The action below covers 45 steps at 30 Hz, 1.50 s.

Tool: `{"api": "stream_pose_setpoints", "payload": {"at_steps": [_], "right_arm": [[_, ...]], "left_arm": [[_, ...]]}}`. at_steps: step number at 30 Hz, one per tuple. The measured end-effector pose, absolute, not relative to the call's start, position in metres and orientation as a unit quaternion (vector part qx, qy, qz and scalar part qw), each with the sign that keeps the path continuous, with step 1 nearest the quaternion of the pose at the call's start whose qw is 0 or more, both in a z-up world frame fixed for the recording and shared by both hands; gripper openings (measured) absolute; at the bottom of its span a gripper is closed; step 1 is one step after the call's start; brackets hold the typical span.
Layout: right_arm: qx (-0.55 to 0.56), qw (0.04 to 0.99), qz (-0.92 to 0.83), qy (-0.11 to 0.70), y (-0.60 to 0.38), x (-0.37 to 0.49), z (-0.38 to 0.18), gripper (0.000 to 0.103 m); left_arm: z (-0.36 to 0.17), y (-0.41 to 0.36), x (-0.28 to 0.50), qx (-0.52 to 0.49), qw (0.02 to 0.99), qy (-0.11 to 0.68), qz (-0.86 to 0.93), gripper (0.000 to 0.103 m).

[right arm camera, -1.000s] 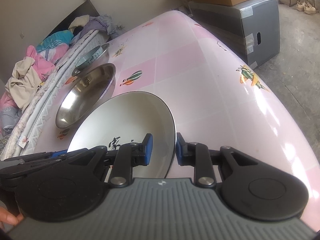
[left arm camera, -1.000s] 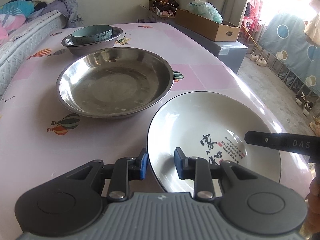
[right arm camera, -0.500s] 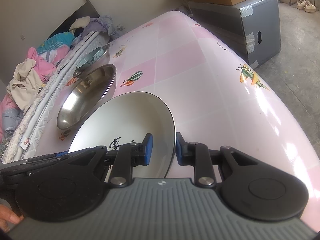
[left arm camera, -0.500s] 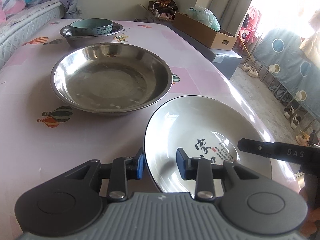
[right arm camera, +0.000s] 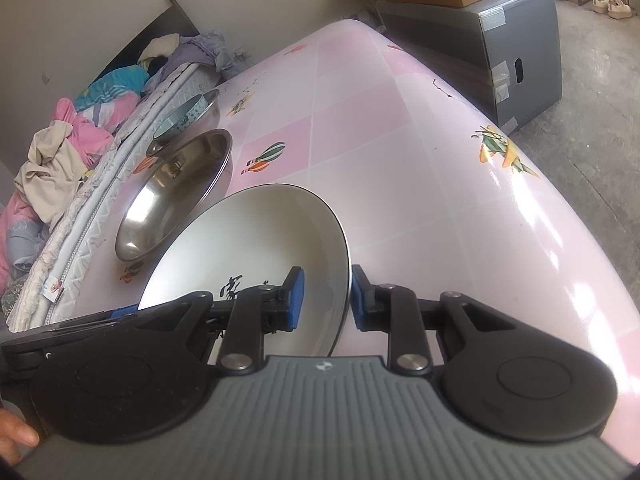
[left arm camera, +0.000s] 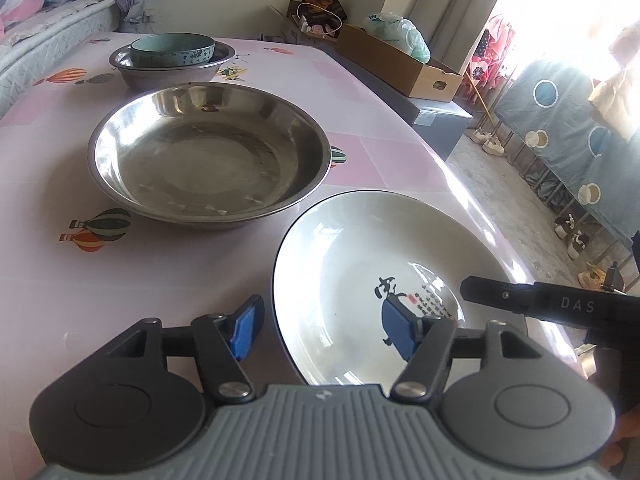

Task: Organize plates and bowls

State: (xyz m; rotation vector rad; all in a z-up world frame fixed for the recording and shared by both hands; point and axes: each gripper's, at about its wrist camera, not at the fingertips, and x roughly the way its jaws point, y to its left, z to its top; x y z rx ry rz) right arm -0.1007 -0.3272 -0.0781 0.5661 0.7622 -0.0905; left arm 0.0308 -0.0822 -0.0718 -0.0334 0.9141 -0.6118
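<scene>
Left gripper (left arm camera: 322,330) has its fingers spread wide around the near rim of the white plate (left arm camera: 360,256), not pinching it. Right gripper (right arm camera: 326,296) straddles the opposite rim, small gaps both sides. Only the left view really shows the teal bowl (left arm camera: 172,49) nested in a steel bowl (left arm camera: 138,74) behind the big steel basin (left arm camera: 208,160); the right view shows the bed (right arm camera: 80,168) beside the pink table (right arm camera: 440,184).

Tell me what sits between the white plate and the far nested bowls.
The big steel basin, seen in both wrist views; it lies apart from the white plate and the nested bowls.
</scene>
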Motion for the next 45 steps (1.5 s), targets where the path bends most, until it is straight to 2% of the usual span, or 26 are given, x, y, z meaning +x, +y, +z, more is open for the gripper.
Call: {"api": "stream_pose_setpoints", "payload": {"at_steps": [10,38,42,44,45], "right_arm": [[0.280,0.886,-0.042,0.367,-0.329,-0.101,-0.078,0.023],[0.283,0.886,-0.042,0.366,-0.331,-0.101,-0.079,0.023],[0.285,0.885,-0.041,0.365,-0.332,-0.102,-0.078,0.023],[0.282,0.886,-0.040,0.365,-0.331,-0.102,-0.078,0.023],[0.278,0.888,-0.040,0.365,-0.331,-0.102,-0.077,0.023]], "left_arm": [[-0.075,-0.076,0.033,-0.050,0.843,0.433,-0.314,0.087],[-0.075,-0.077,0.033,-0.042,0.843,0.431,-0.319,0.089],[-0.075,-0.081,0.027,-0.015,0.852,0.422,-0.309,0.081],[-0.074,-0.083,0.024,0.006,0.859,0.415,-0.300,0.064],[-0.074,-0.084,0.023,0.016,0.862,0.411,-0.296,0.060]]}}
